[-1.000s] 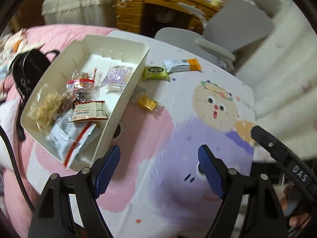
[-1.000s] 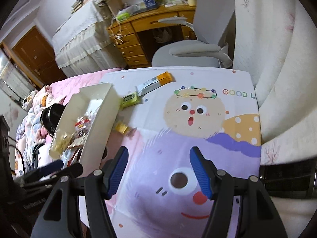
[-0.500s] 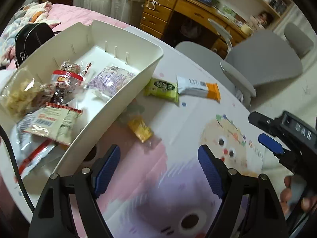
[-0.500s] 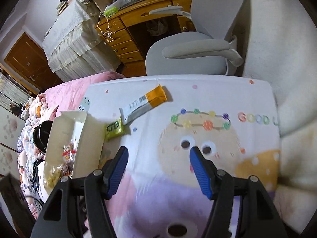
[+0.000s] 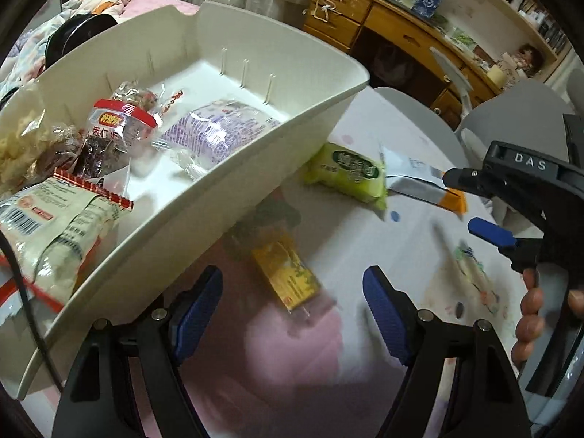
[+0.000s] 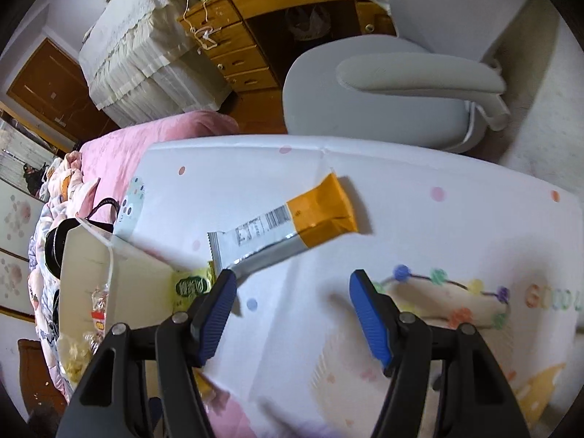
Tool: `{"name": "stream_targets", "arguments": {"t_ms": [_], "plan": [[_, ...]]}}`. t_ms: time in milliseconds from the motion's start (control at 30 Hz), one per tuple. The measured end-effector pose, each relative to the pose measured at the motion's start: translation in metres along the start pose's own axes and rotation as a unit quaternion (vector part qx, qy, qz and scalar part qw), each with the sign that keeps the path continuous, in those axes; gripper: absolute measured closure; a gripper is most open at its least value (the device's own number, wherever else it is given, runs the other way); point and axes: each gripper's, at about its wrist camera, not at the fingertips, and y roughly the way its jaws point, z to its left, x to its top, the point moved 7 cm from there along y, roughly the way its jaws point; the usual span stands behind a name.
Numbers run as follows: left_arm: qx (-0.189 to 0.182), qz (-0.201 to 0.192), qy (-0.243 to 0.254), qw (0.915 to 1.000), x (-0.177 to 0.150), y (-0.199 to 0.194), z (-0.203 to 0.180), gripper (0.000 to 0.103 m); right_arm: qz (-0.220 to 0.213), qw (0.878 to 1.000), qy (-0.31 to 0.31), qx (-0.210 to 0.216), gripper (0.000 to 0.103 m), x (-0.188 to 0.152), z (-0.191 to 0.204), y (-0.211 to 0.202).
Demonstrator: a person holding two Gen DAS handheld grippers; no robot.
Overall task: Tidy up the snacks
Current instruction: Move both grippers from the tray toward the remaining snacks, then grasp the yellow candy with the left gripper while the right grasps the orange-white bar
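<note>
- The left tongs (image 5: 292, 306) fill the bottom of the left wrist view, blue pads spread wide and gripping nothing; the jaws have just been closing a little, with only the printed cloth of the desk (image 5: 365, 226) showing between them.
- Just past those pads, towards 12 o'clock, a small yellow packet (image 5: 286, 273) lies flat on the cloth, touched by neither pad.
- At 9 to 11 o'clock stands the cream tray (image 5: 233, 197), its long wall running diagonally beside the yellow packet. Inside it are several snacks: a pale red-trimmed bag (image 5: 54, 219) nearest, a red-banded clear packet (image 5: 116, 124) beyond it, and a purple-printed pouch (image 5: 219, 135) farther in.
- At 1 o'clock a green packet (image 5: 346, 175) lies just outside the tray's far corner, and the white-and-orange bar (image 5: 419, 186) rests against its right end.
- At 3 o'clock the right tongs (image 5: 485, 204) hang above that bar, a hand (image 5: 533, 314) on the handle below.
- In the right wrist view the right tongs (image 6: 292, 310) are also parted, holding nothing; bare cloth lies between the pads.
- At 11 to 12 o'clock from them the white-and-orange bar (image 6: 284, 230) lies slanted on the desk, its white end near the left pad's tip.
- The green packet (image 6: 193, 284) sits at 9 o'clock, partly hidden by that pad, against the tray (image 6: 138, 281).
- Farthest off stand a grey chair (image 6: 383, 87) and a wooden drawer unit (image 6: 237, 54).
</note>
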Motion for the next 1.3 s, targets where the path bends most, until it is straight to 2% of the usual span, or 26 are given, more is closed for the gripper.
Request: {"name": "stream_targets", "arguments": {"t_ms": [200, 333, 500, 600, 733, 800, 867, 933, 1000, 1200, 1300], "plan": [[0.02, 0.006, 0.021, 0.9996, 0.001, 0.013, -0.003, 0.029, 0.003, 1.0, 0.003, -0.003, 0.039, 0.017, 0.002, 0.023], [0.037, 0.018, 0.028, 0.9988, 0.001, 0.024, -0.002, 0.038, 0.005, 1.0, 0.002, -0.01, 0.039, 0.026, 0.004, 0.033], [0.045, 0.011, 0.04, 0.9981, 0.004, 0.026, -0.002, 0.043, 0.007, 0.998, -0.043, -0.039, 0.035, 0.029, 0.018, 0.046], [0.053, 0.006, 0.045, 0.9976, 0.006, 0.026, -0.001, 0.05, 0.005, 0.996, -0.067, -0.056, 0.031, 0.029, 0.027, 0.051], [0.064, -0.003, 0.048, 0.9968, 0.01, 0.028, 0.004, 0.066, 0.005, 0.99, -0.103, -0.096, 0.031, 0.026, 0.036, 0.058], [0.067, -0.003, 0.049, 0.9965, 0.011, 0.028, 0.007, 0.069, 0.005, 0.987, -0.116, -0.109, 0.031, 0.025, 0.037, 0.059], [0.068, -0.001, 0.048, 0.9966, 0.013, 0.028, 0.008, 0.072, 0.003, 0.986, -0.114, -0.118, 0.034, 0.024, 0.035, 0.057], [0.068, 0.0, 0.046, 0.9966, 0.015, 0.029, 0.011, 0.075, 0.0, 0.984, -0.115, -0.138, 0.052, 0.024, 0.032, 0.054], [0.066, 0.001, 0.047, 0.9967, 0.016, 0.029, 0.011, 0.077, -0.002, 0.984, -0.117, -0.133, 0.059, 0.023, 0.03, 0.051], [0.063, 0.008, 0.046, 0.9969, 0.017, 0.028, 0.014, 0.078, 0.001, 0.985, -0.106, -0.133, 0.069, 0.015, 0.024, 0.04], [0.059, 0.015, 0.043, 0.9972, 0.015, 0.025, 0.013, 0.078, 0.011, 0.985, -0.105, -0.139, 0.071, 0.005, 0.023, 0.035]]}}
